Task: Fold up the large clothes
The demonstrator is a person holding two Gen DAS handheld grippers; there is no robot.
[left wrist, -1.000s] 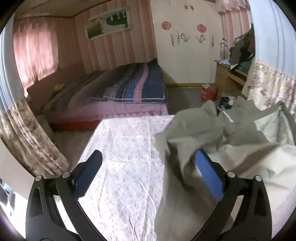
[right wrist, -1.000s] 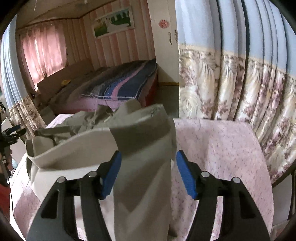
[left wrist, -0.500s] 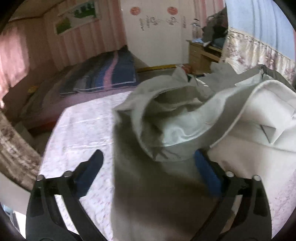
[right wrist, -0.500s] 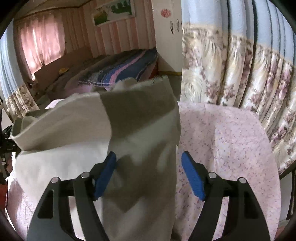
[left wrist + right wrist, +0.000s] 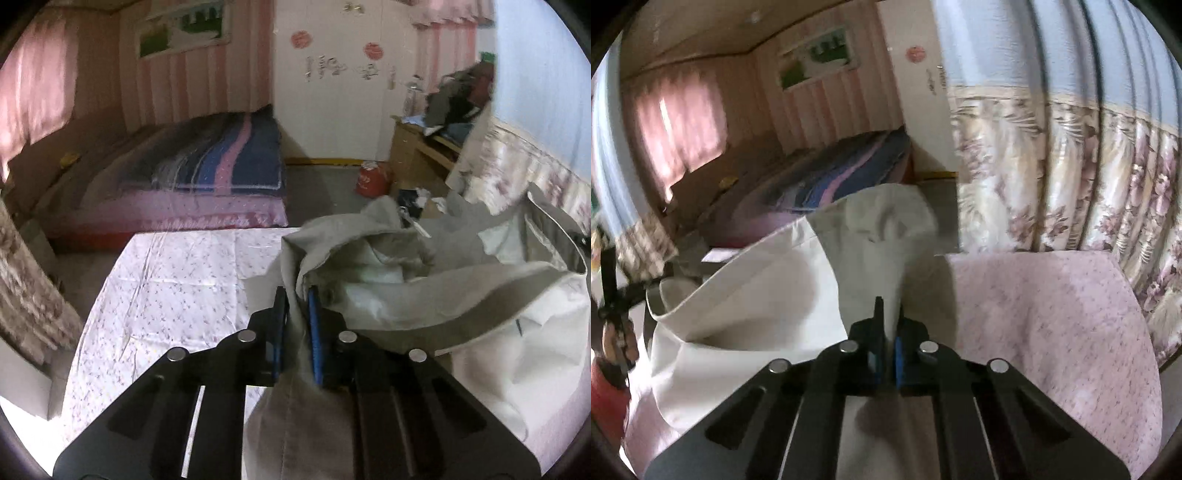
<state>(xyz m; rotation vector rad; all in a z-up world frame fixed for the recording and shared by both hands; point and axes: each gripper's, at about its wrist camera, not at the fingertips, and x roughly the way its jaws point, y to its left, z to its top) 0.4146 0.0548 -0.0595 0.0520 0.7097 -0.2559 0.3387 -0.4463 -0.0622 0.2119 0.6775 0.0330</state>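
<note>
A large beige-grey garment with a pale lining (image 5: 461, 295) lies bunched on the floral-covered table (image 5: 177, 280). My left gripper (image 5: 295, 295) is at the garment's left edge, its jaws closing with a fold of the cloth pinched between the blue pads. In the right wrist view the same garment (image 5: 757, 295) spreads to the left. My right gripper (image 5: 889, 306) has its jaws closing tight on a raised fold that stands up in front of it. The pink table cover (image 5: 1052, 314) lies bare to the right of that fold.
Beyond the table's far edge stands a bed (image 5: 184, 177) with a striped blanket. A red container (image 5: 371, 181) sits on the floor by a wooden desk (image 5: 417, 144) piled with clothes. Floral curtains (image 5: 1052, 166) hang close along the table's right side.
Both grippers stood wide open around the cloth and have since shut on it. The left one moved right onto the garment's edge; the right one moved forward along its fold.
</note>
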